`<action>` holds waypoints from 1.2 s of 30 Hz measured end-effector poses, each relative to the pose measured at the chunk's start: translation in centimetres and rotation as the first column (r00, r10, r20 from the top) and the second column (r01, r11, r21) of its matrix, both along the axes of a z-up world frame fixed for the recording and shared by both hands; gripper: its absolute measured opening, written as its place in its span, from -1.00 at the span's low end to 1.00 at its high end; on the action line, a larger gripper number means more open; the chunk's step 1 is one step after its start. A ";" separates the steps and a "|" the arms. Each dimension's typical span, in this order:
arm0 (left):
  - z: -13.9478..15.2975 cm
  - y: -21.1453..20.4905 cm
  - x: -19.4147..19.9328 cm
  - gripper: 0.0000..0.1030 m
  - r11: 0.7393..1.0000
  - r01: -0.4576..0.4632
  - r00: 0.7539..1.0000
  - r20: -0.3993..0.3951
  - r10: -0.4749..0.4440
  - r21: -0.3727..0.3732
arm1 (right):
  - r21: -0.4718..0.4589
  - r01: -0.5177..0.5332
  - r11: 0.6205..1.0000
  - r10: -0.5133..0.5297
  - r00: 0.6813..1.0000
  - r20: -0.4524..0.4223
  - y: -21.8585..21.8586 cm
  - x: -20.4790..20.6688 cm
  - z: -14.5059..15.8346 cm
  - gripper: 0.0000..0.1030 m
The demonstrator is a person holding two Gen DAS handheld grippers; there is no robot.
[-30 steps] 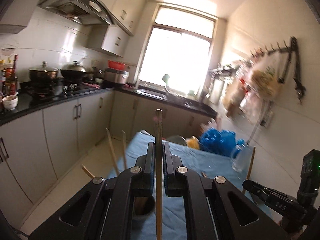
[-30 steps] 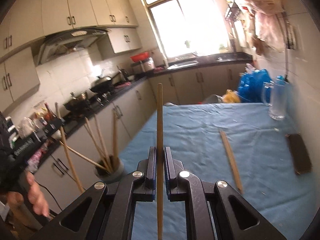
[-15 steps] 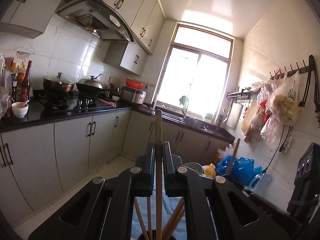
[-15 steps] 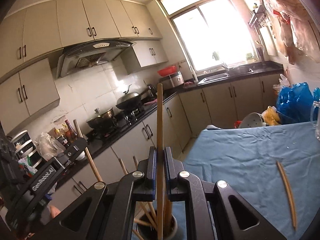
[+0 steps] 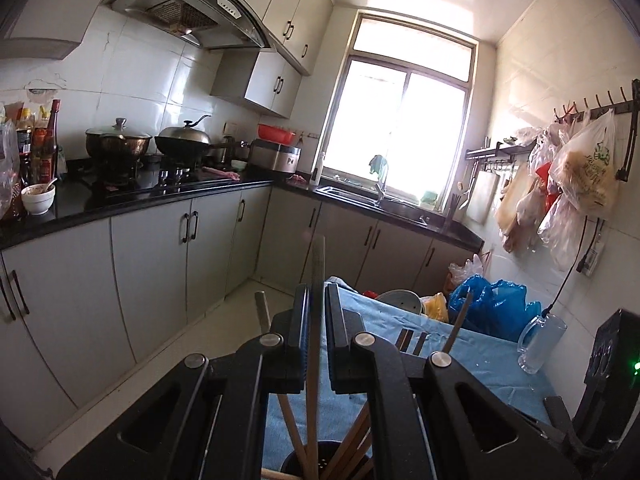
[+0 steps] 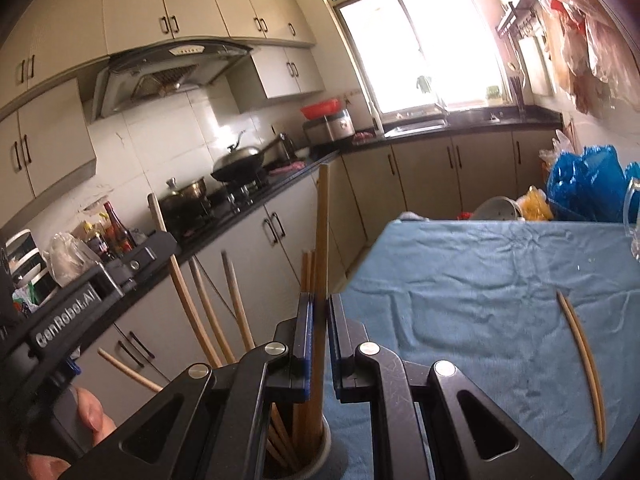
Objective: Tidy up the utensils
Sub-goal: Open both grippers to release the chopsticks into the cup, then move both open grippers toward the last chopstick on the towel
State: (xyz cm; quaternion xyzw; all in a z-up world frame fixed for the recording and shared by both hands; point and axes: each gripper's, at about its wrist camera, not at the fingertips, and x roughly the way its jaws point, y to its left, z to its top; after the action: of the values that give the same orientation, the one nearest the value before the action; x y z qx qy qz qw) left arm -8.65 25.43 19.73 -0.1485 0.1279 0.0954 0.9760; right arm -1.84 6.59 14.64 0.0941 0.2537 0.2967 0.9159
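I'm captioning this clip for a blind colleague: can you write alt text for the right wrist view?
The right gripper holds a wooden chopstick upright between its fingers, its lower end going down into a round utensil holder already full of chopsticks at the edge of a blue-clothed table. One more chopstick lies on the cloth to the right; kitchen cabinets and a bright window fill the background.

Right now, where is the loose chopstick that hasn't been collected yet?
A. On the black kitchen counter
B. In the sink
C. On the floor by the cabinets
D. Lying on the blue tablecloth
D: in the right wrist view one chopstick lies flat on the blue tablecloth, apart from the holder where the right claw grips another.
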 end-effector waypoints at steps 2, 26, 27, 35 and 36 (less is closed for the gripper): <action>0.1 0.0 -0.4 -0.79 1.000 -0.003 1.000 -0.003 0.003 0.002 | 0.003 0.003 1.000 -0.003 1.000 -0.014 -0.3 0.0 -0.3 -0.78; -2.5 -20.2 -9.0 0.16 0.805 0.583 0.811 -0.033 -0.583 0.108 | -0.152 0.743 0.652 -0.758 0.638 -0.132 -25.1 -18.2 -2.9 -0.06; -3.0 -21.9 -9.1 0.16 0.794 0.599 0.800 -0.059 -0.597 0.106 | -0.153 0.760 0.632 -0.775 0.618 -0.130 -26.0 -19.4 -2.8 -0.04; -3.9 -31.5 -10.9 0.20 0.773 0.618 0.786 -0.133 -0.604 0.142 | -0.141 0.824 0.548 -0.836 0.535 -0.121 -32.4 -27.2 -2.7 0.03; -3.8 -32.8 -11.4 0.28 0.771 0.617 0.787 -0.133 -0.602 0.159 | -0.125 0.831 0.542 -0.840 0.530 -0.121 -33.5 -28.0 -2.8 0.03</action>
State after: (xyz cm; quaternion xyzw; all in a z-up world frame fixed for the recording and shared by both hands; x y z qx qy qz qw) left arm -20.01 -7.42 15.88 0.0003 0.1956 -0.2087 0.9582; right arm -29.82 -26.90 11.83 0.2046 0.2609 -0.1926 0.9236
